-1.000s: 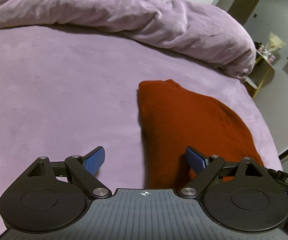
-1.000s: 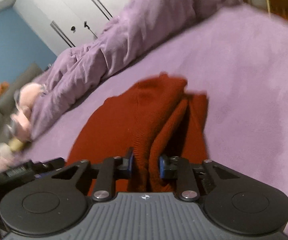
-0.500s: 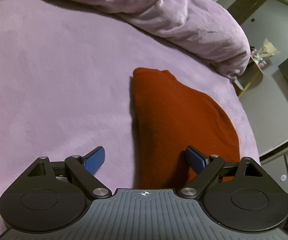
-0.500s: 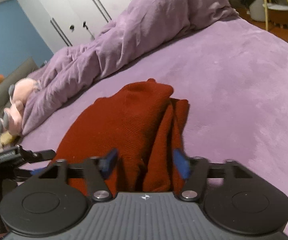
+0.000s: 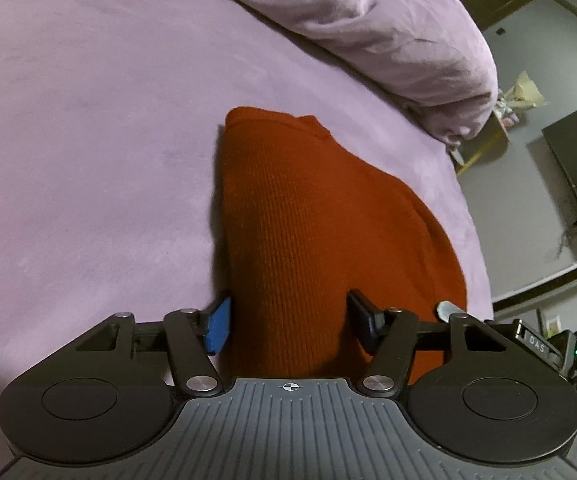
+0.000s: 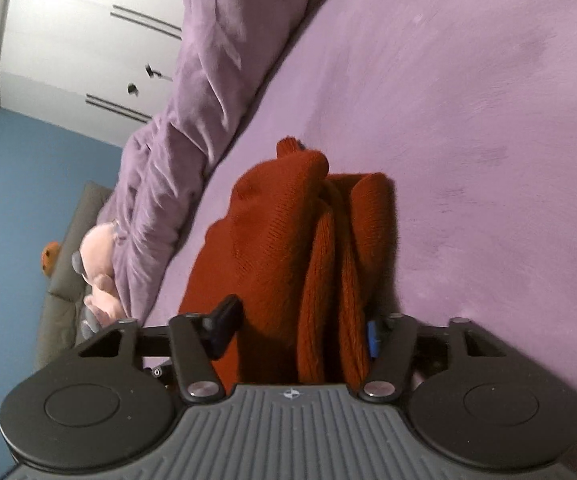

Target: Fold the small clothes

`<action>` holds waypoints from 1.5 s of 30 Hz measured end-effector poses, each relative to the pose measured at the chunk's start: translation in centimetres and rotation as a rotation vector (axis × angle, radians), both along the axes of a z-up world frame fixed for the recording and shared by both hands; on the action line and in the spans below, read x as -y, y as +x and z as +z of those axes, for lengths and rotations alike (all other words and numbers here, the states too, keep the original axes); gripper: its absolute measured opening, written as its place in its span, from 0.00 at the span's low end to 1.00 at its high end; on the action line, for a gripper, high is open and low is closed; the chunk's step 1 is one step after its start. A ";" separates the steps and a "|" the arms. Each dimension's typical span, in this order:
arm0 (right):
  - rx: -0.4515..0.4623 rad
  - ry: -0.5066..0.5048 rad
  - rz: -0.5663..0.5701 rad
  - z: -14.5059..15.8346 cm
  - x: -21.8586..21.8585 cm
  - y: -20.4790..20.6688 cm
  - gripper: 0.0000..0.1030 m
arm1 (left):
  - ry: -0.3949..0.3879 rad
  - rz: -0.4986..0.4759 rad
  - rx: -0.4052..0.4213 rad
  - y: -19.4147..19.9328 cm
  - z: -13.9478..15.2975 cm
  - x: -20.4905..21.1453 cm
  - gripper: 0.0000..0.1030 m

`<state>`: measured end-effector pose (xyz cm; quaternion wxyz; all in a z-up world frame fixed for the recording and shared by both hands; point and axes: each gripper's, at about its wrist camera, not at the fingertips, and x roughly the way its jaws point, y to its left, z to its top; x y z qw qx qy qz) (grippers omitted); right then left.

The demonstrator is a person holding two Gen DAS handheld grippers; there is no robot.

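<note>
Left wrist view: left tongs (image 5: 288,320) just closing around near end of rust-red knit garment (image 5: 308,220), folded on purple bed (image 5: 88,160); pads apparently not pressing yet.

Right wrist view: right tongs (image 6: 300,328) closing too, half open, straddling bunched folds of garment (image 6: 288,240); grip unclear.

The near end of the red sweater (image 5: 312,240) hides behind the left gripper (image 5: 288,320), its far side goes under its own folds, and the pink soft toy (image 6: 98,256) is blurry and half behind the purple blanket (image 6: 192,120).
</note>
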<state>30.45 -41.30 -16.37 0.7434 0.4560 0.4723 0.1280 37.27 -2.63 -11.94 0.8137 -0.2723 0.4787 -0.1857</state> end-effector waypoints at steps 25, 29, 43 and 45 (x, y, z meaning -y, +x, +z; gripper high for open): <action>0.012 0.035 0.225 4.1 -16.2 -1.8 0.35 | 0.261 0.077 0.120 -8.2 7.5 -8.5 0.40; 0.006 -0.059 0.154 4.6 -17.8 -3.2 0.47 | 0.320 0.155 0.110 -10.9 6.1 -11.8 0.37; 0.019 -0.067 0.008 7.3 -16.2 -17.4 0.69 | 0.406 0.096 0.260 -22.9 3.3 -10.9 0.48; 0.054 -0.060 -0.001 7.1 -17.2 -16.8 0.65 | 0.467 0.094 0.266 -22.3 3.0 -9.8 0.48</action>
